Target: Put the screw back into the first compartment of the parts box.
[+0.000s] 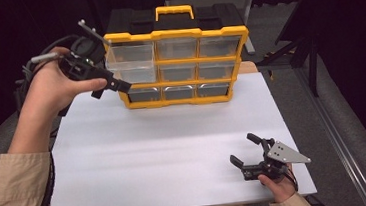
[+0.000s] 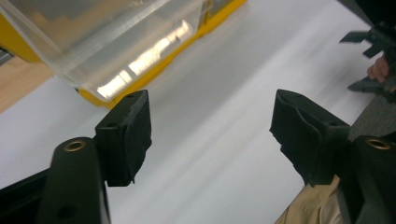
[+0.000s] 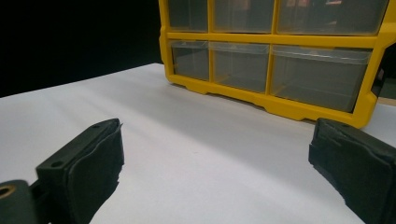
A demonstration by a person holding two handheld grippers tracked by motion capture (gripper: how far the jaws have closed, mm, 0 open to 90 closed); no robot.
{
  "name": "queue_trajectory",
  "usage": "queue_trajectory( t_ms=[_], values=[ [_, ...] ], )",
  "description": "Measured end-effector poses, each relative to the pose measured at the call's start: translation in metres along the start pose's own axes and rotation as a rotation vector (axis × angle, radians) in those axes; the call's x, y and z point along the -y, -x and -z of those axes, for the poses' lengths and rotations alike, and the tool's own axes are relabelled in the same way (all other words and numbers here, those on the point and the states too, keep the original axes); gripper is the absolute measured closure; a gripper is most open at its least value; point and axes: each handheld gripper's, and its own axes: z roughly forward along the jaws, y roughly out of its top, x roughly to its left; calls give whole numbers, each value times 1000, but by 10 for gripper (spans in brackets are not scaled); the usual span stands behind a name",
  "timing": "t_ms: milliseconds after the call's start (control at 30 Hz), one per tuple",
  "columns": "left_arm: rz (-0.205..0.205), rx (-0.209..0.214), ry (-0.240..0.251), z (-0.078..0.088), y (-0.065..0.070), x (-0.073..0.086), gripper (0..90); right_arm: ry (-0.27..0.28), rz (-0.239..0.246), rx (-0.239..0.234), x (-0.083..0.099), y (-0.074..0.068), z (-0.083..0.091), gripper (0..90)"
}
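A yellow and black organiser cabinet (image 1: 202, 59) with clear drawers stands at the back of the white table (image 1: 164, 144). Its top-left drawer (image 1: 130, 62) is pulled out toward me and looks empty. My left gripper (image 1: 113, 89) hangs in the air at the drawer's front left corner, open, with nothing between its jaws. In the left gripper view the drawer (image 2: 107, 42) lies just beyond the left gripper (image 2: 212, 123). My right gripper (image 1: 241, 148) rests open near the table's front right, facing the cabinet (image 3: 280, 39). Between the right gripper (image 3: 215, 154) jaws lies bare table.
The other drawers sit shut in the frame. A wooden surface (image 1: 248, 67) shows behind the table's back right corner. Dark stand legs (image 1: 306, 47) rise to the right of the table, over grey floor. The right gripper (image 2: 369, 51) appears far off in the left gripper view.
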Motion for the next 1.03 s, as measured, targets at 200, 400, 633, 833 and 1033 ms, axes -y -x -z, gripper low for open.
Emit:
queue_trajectory(
  t_ms=[200,400,633,833,1033],
  values=[
    [-1,28,14,-35,-1,32,214,-1,1,1,0,0,0,36],
    [-3,41,22,-76,-3,65,175,0,-1,1,0,0,0,36],
    [-3,64,82,-118,-6,105,153,2,-1,0,0,0,0,36],
    [-13,70,281,-141,-8,158,104,1,-2,1,0,0,1,36],
    [7,81,462,-149,-13,220,19,-1,-1,-1,0,1,1,36]
  ],
)
